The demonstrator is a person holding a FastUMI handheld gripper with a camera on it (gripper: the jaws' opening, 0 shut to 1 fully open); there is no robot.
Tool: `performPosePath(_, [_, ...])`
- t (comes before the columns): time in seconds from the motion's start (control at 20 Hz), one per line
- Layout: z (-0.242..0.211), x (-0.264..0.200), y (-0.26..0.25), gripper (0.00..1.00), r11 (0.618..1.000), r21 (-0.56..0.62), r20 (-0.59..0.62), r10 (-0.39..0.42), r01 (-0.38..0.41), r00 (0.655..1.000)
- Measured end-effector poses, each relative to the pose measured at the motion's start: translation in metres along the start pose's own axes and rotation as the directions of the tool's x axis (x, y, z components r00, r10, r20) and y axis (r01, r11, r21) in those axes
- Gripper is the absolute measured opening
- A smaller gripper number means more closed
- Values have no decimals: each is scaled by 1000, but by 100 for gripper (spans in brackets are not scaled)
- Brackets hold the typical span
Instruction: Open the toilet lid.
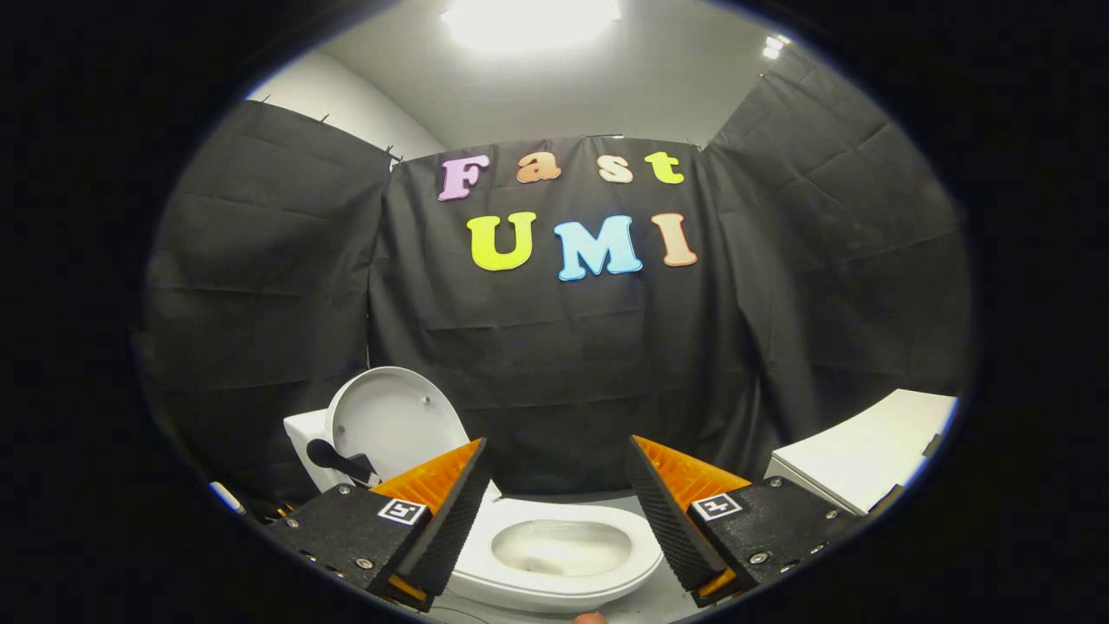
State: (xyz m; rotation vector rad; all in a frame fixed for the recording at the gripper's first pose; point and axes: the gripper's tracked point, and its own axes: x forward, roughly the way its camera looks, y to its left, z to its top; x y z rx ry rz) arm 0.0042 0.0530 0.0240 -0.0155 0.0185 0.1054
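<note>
Gripper view has your gripper (pixel 559 485) with its two fingers spread wide apart, pinching nothing; the gap between them is open air. Neither finger touches anything that you can see.

Below and just beyond the fingers, seen through that gap, sits a white toilet seat (pixel 554 576) with its oval bowl opening (pixel 561 548) uncovered. The bowl's inside looks pale and glossy; you cannot tell whether there is water in it. Your left finger overlaps the seat's near-left rim in the picture, and the right finger overlaps its right rim, yet both look to be above it rather than on it.

Beyond your left finger stands the toilet lid (pixel 394 423), raised and roughly upright, its pale underside turned towards you. It leans back near the white tank (pixel 305 442) just behind it. A dark handle-like piece (pixel 340 461) sticks out at the lid's lower left, partly hidden by your left finger; what it is stays unclear.

Off past your right finger, well apart from the toilet, lies a white flat-topped unit (pixel 866 455), only a corner of it clear.

Black cloth (pixel 563 373) hangs behind everything as the booth wall, with a bright ceiling light (pixel 528 19) high above. Grey floor (pixel 645 602) shows under the seat between the fingers.
</note>
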Motion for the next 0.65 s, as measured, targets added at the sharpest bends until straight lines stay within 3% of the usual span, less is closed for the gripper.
performPosePath(0.65, [5, -2, -11, 95, 1000, -6, 9, -30, 30, 1000])
